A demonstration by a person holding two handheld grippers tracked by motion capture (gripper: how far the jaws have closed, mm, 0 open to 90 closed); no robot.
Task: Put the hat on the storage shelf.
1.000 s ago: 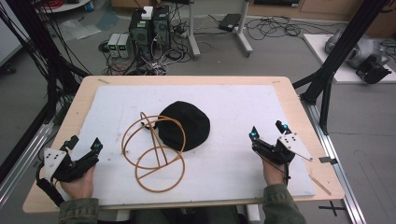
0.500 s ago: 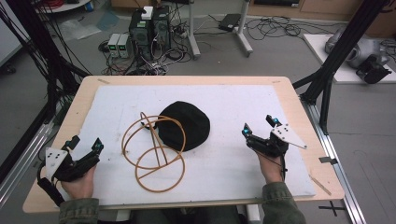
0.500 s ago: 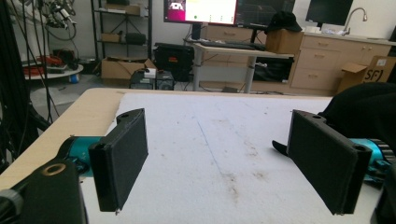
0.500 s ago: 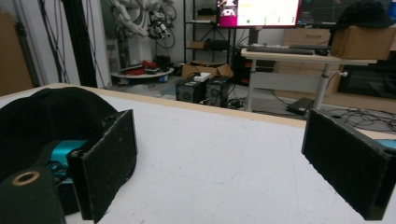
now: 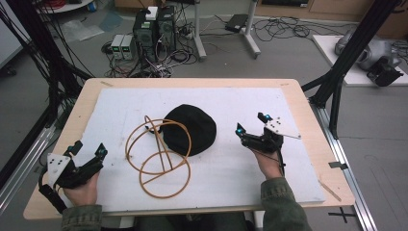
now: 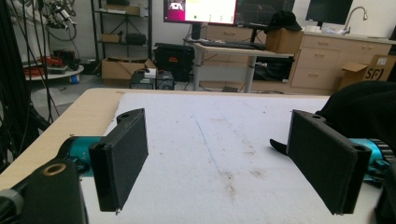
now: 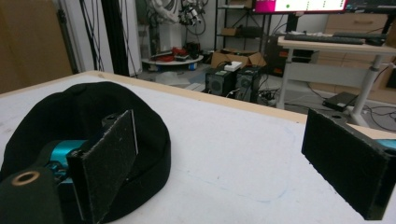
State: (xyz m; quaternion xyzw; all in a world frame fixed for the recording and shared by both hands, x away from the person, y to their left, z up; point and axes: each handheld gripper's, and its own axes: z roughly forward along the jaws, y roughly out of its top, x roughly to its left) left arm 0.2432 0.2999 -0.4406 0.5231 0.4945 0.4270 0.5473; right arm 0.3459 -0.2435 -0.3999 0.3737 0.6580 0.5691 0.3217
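A black knit hat [image 5: 190, 129] lies in the middle of the white mat, its left edge overlapping a stand of thin wooden hoops [image 5: 159, 159]. My right gripper [image 5: 250, 122] is open just to the right of the hat, apart from it. In the right gripper view the hat [image 7: 70, 116] lies partly behind the left jaw, and nothing is between the pads of the gripper [image 7: 233, 163]. My left gripper [image 5: 90, 147] is open near the mat's front left, left of the hoops. In the left gripper view the hat [image 6: 369, 109] is at the far right, and the gripper [image 6: 222, 158] holds nothing.
The white mat [image 5: 288, 168] covers most of the wooden table [image 5: 317, 110]. Black frame posts [image 5: 337, 86] stand at the table's right and left sides. Computer boxes and cables [image 5: 154, 29] sit on the floor beyond the far edge.
My right gripper has moved left and slightly away from the front edge, closer to the hat. The left gripper has stayed in place. Both stay open.
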